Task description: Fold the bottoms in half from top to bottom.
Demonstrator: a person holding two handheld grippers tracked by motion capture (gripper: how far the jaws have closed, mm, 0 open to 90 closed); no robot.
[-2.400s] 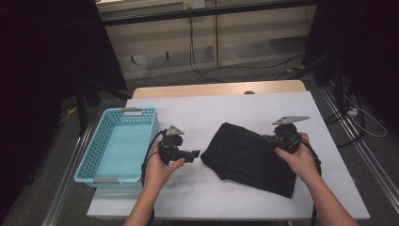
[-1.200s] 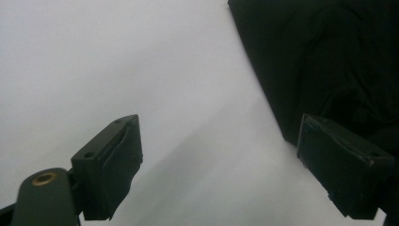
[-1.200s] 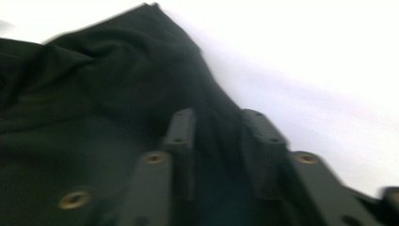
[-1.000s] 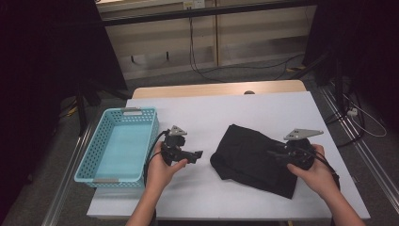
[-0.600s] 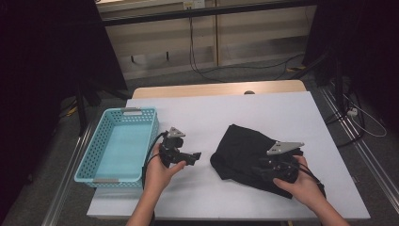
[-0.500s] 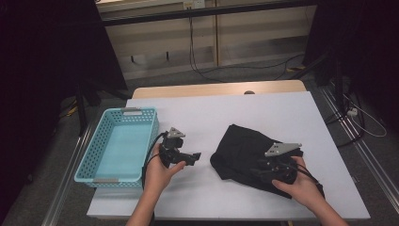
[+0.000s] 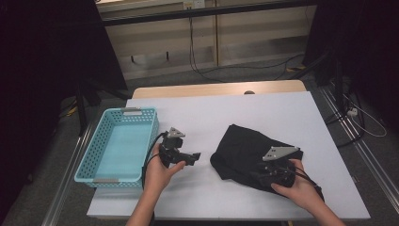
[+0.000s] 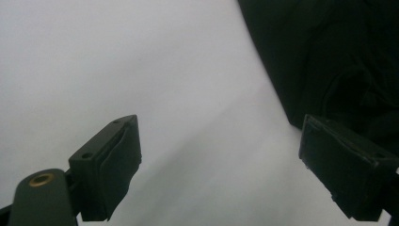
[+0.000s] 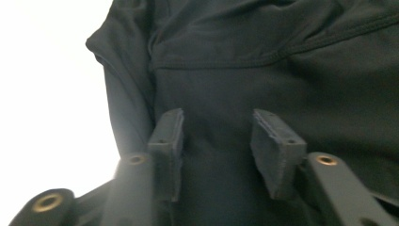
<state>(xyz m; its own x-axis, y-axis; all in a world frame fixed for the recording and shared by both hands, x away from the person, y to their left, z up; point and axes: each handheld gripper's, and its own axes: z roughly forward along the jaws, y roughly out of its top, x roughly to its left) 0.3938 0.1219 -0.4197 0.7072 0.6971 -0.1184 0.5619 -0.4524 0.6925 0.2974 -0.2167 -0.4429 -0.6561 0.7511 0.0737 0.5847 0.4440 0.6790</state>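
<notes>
A crumpled black garment (image 7: 244,146) lies on the white table (image 7: 235,108), right of centre. My right gripper (image 7: 263,178) rests low on the garment's near part, pointing left. In the right gripper view its jaws (image 9: 216,117) stand partly apart and have just been closing. The dark fabric (image 9: 282,61) lies flat under and between them, and the pads are not pressing on it. My left gripper (image 7: 194,156) hovers over bare table left of the garment, pointing toward it. Its jaws (image 8: 219,122) are wide open and empty, with the garment's edge (image 8: 339,56) just ahead.
A light blue plastic basket (image 7: 88,155) with nothing in it stands at the table's left side, beside my left hand. A wooden strip (image 7: 216,88) runs along the table's far edge. Cables and dark stands lie on the floor beyond.
My right gripper has moved from the garment's far right edge toward me and leftward, down onto the cloth, and its jaws have narrowed. The left gripper has stayed in place.
</notes>
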